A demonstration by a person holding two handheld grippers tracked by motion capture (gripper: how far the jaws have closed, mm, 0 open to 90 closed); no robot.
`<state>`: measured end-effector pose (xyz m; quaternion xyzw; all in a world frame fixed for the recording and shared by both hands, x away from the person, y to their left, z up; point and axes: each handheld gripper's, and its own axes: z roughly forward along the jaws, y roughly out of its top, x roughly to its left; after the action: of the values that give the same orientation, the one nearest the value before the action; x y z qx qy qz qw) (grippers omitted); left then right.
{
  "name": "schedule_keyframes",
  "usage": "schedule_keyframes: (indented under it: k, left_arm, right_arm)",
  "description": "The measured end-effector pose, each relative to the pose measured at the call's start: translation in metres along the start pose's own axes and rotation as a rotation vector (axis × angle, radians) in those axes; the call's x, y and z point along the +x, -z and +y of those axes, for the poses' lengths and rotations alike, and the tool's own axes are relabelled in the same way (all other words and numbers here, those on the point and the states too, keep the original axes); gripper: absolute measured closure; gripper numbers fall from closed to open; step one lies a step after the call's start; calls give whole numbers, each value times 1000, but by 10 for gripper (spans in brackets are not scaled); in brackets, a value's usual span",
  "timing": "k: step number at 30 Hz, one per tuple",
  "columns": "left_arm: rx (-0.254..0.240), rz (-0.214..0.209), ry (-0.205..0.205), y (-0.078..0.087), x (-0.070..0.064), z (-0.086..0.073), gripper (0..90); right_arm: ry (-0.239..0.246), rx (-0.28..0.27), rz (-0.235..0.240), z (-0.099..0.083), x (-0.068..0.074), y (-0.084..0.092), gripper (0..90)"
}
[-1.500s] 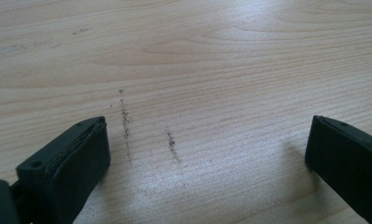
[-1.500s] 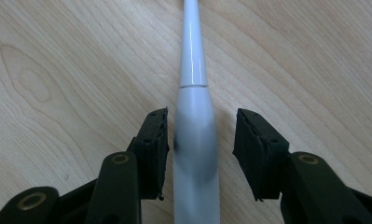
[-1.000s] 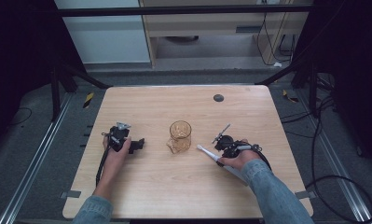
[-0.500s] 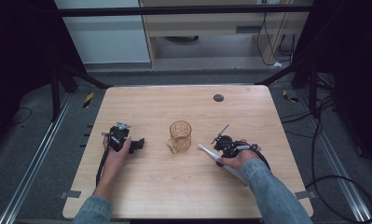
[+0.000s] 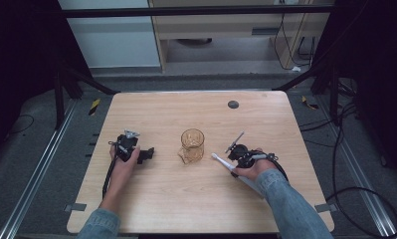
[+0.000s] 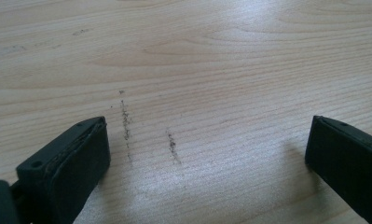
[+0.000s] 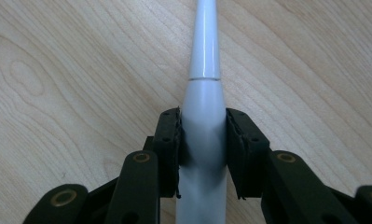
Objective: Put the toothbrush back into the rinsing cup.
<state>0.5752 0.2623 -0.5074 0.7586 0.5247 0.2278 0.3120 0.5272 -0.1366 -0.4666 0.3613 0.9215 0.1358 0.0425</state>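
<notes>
A white electric toothbrush (image 5: 222, 162) lies flat on the wooden table (image 5: 176, 109), right of centre, with its thin neck pointing toward an amber glass cup (image 5: 192, 144). My right gripper (image 5: 232, 166) has just been closing, and its jaws now press on both sides of the toothbrush's handle (image 7: 205, 70). In the right gripper view the black pads (image 7: 169, 135) clamp the white body, so the right gripper (image 7: 203, 126) is shut on it. My left gripper (image 5: 147, 154) rests on the table left of the cup. Its jaws stand wide apart over bare wood (image 6: 207, 140).
A small dark round disc (image 5: 233, 104) sits near the table's far edge. The cup stands upright at the table's centre, between the two hands. Dark frame legs and cables surround the table on the floor.
</notes>
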Motion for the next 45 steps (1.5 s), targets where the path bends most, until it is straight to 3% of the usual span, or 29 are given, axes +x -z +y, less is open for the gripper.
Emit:
schedule_keyframes:
  k: [18,22,37,42,45]
  left_arm:
    - [-1,0,1,0,0,0,0]
    - [1,0,1,0,0,0,0]
    - [0,1,2,0,0,0,0]
    - [1,3,5,0,0,0,0]
    - [1,6,9,0,-1,1,0]
  right_arm:
    - [-47,-66,-10,0,-11,29,672]
    - [-53,-101,-19,1,-16,36,672]
    - [-67,-185,-45,24,-25,69,674]
    - [-96,-238,-58,30,-27,85,673]
    - [-123,-298,-79,33,-28,91,673]
